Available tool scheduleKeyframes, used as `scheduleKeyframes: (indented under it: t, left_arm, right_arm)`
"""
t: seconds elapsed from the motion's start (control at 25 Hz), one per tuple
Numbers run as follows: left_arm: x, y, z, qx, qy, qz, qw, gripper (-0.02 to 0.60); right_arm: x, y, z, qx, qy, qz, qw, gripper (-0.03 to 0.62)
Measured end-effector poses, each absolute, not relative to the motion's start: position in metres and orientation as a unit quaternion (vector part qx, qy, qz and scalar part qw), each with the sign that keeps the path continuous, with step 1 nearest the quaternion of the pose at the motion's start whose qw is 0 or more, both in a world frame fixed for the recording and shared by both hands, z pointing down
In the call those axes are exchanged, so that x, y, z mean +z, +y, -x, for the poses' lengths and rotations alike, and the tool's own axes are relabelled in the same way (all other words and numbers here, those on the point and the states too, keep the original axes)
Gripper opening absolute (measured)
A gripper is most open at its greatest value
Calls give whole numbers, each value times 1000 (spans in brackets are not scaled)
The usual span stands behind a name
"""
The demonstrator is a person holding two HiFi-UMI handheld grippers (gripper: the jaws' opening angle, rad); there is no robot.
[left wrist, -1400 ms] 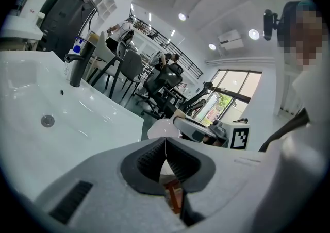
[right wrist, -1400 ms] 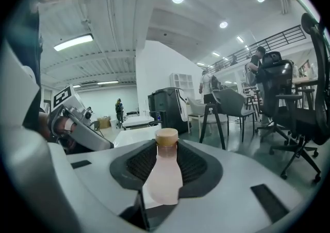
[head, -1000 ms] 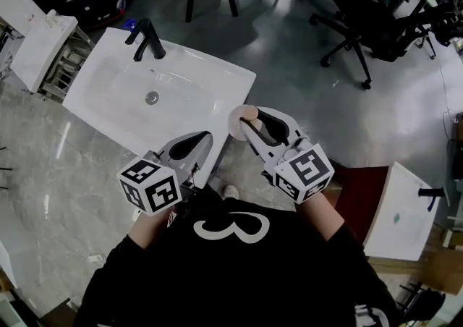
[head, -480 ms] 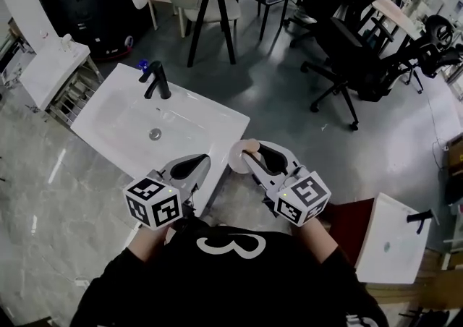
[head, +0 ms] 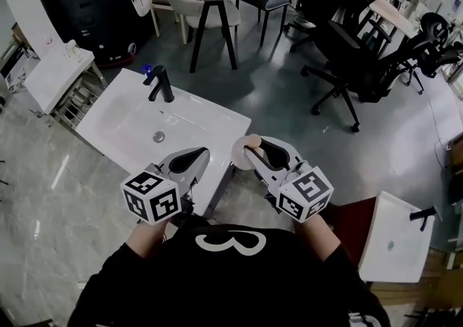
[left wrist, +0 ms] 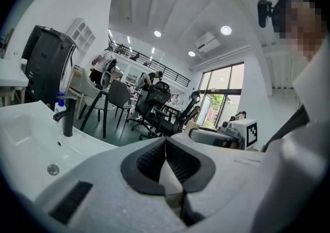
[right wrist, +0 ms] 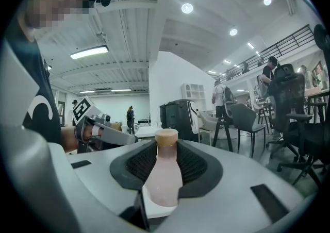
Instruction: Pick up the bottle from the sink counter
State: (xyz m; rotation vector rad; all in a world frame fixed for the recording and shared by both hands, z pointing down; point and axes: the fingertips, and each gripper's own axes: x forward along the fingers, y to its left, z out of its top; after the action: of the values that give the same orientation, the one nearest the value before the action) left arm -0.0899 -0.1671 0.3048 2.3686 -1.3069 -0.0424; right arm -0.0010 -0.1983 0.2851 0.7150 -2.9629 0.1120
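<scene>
The white table [head: 210,119] with its sunken basin lies whole in the head view, while the left gripper view cuts it off at the picture's left edge. The left hand-held gripper [head: 203,152] hovers over the table's near edge. Its own view shows the jaws pressed together with nothing between them. The right hand-held gripper [head: 248,147] is just off the table's right corner, above the floor, clamped on the bottle [right wrist: 164,175]. Its own view shows a pale pink body upright between the ribbed pads, with a tan cap on top. From the head view the bottle is only a pale disc, its shape hard to read. The black faucet [head: 163,85] stands at the basin's far edge. A blue-topped container [head: 147,69] behind it is too small to identify.
</scene>
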Motion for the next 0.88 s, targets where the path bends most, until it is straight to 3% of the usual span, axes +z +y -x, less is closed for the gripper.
scheduleKeyframes:
  t: [0.88]
  left_arm:
    - [297,-167,109,-19,-487,-850,200,15]
  right_arm:
    - [281,-202,20,29,-973,-225,41,120]
